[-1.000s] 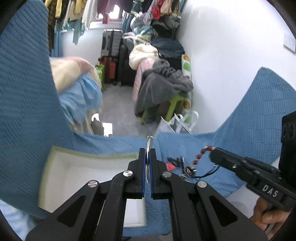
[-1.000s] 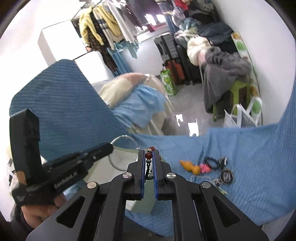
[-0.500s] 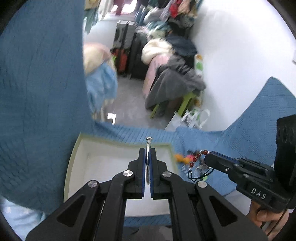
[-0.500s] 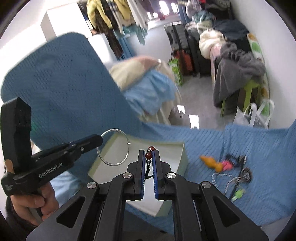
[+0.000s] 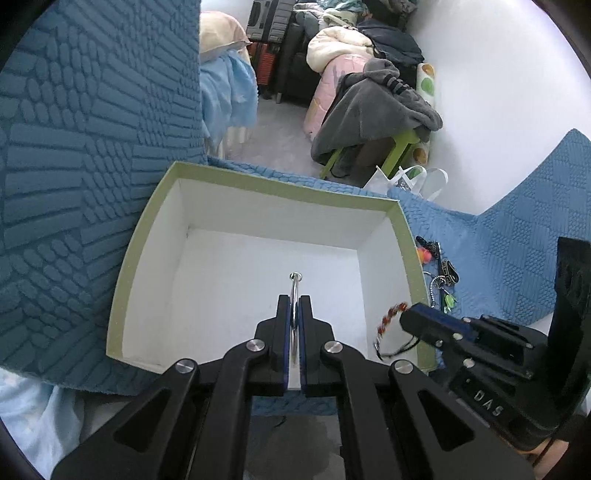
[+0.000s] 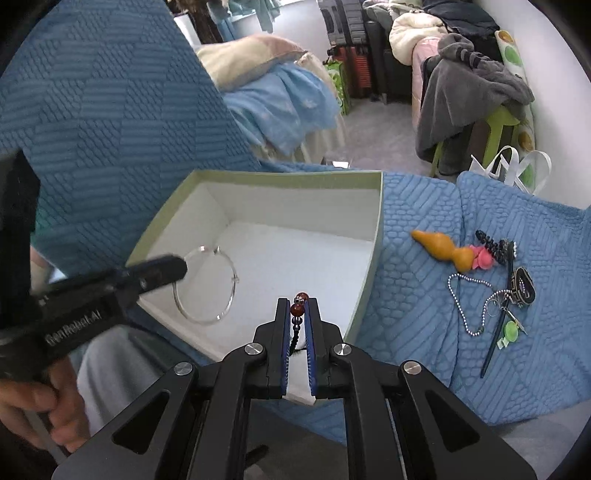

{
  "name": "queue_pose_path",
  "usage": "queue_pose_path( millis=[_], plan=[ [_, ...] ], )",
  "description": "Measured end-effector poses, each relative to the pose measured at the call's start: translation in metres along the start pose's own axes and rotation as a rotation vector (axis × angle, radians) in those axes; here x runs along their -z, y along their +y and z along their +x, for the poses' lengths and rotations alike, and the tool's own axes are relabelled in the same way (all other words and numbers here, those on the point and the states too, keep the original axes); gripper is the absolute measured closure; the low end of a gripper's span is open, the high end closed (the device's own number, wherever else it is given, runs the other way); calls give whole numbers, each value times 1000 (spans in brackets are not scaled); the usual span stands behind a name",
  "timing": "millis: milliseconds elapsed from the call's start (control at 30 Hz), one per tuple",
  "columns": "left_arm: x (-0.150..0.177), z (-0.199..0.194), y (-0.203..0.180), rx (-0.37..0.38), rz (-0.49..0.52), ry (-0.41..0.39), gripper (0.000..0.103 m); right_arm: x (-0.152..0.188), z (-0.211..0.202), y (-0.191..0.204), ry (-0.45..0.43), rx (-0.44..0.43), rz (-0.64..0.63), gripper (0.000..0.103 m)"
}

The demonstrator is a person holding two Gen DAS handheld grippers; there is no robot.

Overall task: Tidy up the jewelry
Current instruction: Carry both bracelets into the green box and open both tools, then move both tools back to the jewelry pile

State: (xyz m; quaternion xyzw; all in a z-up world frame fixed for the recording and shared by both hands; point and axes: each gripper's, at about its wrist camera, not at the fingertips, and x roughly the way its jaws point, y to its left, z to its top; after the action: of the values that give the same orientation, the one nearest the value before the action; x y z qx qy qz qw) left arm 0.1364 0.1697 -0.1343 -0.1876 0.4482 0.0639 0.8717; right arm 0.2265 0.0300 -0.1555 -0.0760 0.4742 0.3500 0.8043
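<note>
A white box with a green rim (image 5: 140, 236) (image 6: 373, 251) sits open on the blue textured cloth. My left gripper (image 5: 294, 301) is shut on a thin silver bangle (image 5: 294, 284) (image 6: 231, 273), held edge-on over the inside of the box. My right gripper (image 6: 297, 302) (image 5: 408, 317) is shut on a red beaded bracelet (image 6: 296, 309) (image 5: 388, 321), which hangs over the box's right side. Both grippers point down into the box. More jewelry lies on the cloth to the right of the box: an orange gourd charm (image 6: 439, 245), a bead chain (image 6: 458, 299) and a dark woven band (image 6: 522, 286).
The blue cloth (image 6: 424, 295) rises in a fold at the left (image 5: 92, 147). Beyond the table edge is a floor with a green stool under grey clothes (image 5: 376, 107), suitcases (image 6: 340, 22) and a white bag (image 6: 509, 166). A person's hand (image 6: 48, 402) holds the left gripper.
Both grippers have dropped toward the box and moved over it, each still shut on its piece. The box now fills much more of both views.
</note>
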Motion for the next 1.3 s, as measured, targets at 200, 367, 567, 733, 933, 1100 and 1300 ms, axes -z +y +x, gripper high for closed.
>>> queue_pose_path(
  millis=[200, 367, 567, 733, 933, 1100, 1300],
  plan=[
    [-5, -13, -1, -8, -12, -22, 89, -8, -16, -5, -41, -51, 28, 66],
    [-10, -40, -5, -34, -27, -102, 46, -16, -49, -5, -127, -77, 16, 63],
    [-19, -74, -26, -27, -5, -184, 46, -29, -110, -10, -271, -56, -15, 63],
    [-27, -92, -53, -1, 20, -247, 46, -33, -150, -24, -367, -13, -24, 63],
    [-27, -91, -85, 42, 48, -274, 46, -26, -187, -55, -450, 67, -3, 63],
    [-24, -76, -104, 71, 43, -270, 46, -8, -200, -87, -481, 128, 46, 62],
    [-14, -52, -130, 113, 77, -233, 46, 21, -192, -126, -464, 178, 105, 62]
  ],
)
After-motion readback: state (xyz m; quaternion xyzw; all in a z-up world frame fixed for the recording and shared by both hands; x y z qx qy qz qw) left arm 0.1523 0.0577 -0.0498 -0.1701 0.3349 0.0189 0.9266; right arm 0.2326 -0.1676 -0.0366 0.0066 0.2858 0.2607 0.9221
